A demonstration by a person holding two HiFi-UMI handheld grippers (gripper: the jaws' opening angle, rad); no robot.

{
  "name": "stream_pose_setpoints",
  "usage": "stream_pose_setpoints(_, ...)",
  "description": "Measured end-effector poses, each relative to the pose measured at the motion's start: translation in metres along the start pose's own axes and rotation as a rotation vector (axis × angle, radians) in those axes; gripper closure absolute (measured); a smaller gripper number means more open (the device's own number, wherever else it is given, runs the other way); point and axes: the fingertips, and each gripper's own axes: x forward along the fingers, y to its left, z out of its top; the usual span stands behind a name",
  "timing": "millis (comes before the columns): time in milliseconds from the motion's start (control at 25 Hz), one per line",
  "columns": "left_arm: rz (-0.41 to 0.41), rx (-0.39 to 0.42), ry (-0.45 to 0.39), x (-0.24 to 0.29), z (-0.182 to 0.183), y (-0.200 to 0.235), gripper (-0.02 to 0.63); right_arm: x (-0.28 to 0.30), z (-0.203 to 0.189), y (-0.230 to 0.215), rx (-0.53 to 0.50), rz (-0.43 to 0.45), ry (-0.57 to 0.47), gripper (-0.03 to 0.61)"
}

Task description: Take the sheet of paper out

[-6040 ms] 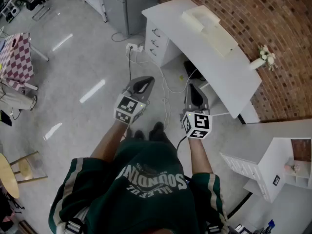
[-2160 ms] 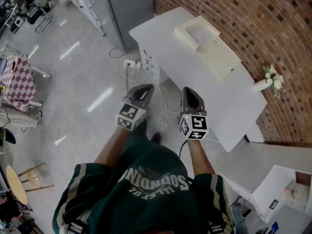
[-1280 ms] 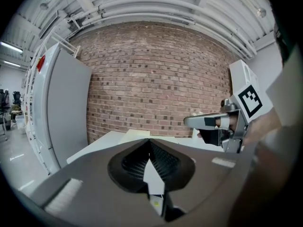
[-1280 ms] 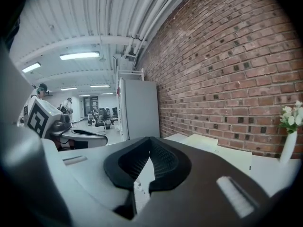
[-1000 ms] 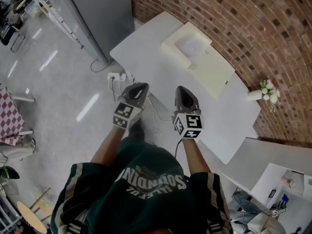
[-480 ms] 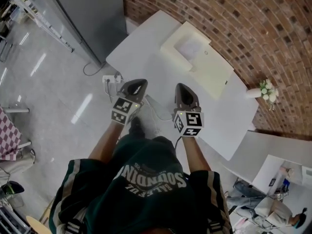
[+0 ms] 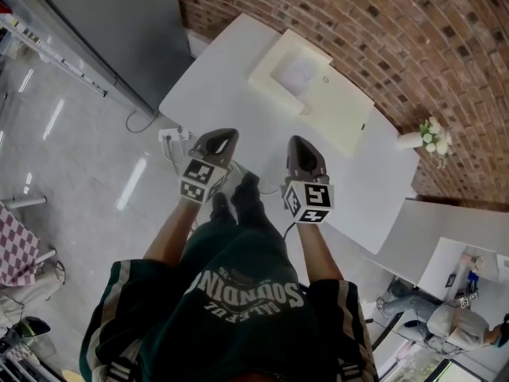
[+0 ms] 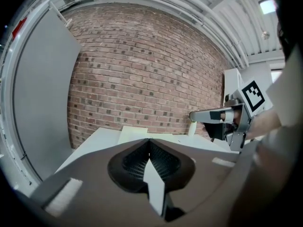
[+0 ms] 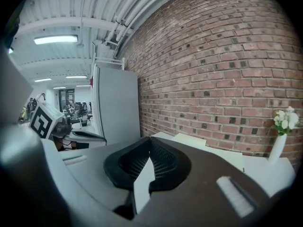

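A cream printer point(image 7: 318, 94) stands on the white desk point(image 7: 208, 78) against the brick wall, and a pale sheet of paper point(image 7: 296, 74) lies in its recessed top tray. Both grippers are held in front of the person, short of the desk's near edge. My left gripper point(image 7: 223, 136) is shut with nothing in it, its tips point(image 8: 149, 141) meeting below the printer point(image 8: 134, 134) in the left gripper view. My right gripper point(image 7: 301, 143) is also shut and empty; its own view shows its tips point(image 9: 150, 140) and the printer point(image 9: 195, 140) beyond.
A white vase of flowers point(image 7: 428, 136) stands at the desk's right end, also seen as the vase point(image 9: 279, 145). A tall grey cabinet point(image 7: 111, 22) stands left of the desk. A power strip and cables point(image 7: 171, 136) lie on the floor under the left gripper.
The person has walked nearer to the desk. Both shut grippers have come forward with them and now hang close to the desk's near edge.
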Motion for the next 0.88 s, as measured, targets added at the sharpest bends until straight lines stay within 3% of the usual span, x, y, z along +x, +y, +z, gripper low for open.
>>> stream_pose_setpoints(400, -0.058, 0.045, 0.018, 0.079, 0.031, 0.01, 0.603, 0.051, 0.018, -0.06, 0.047, -0.041, -0.026, 0.578)
stream_pose_setpoints(880, -0.072, 0.08, 0.037, 0.175, 0.071, 0.015, 0.603, 0.105, 0.043, -0.149, 0.107, -0.048, -0.036, 0.578)
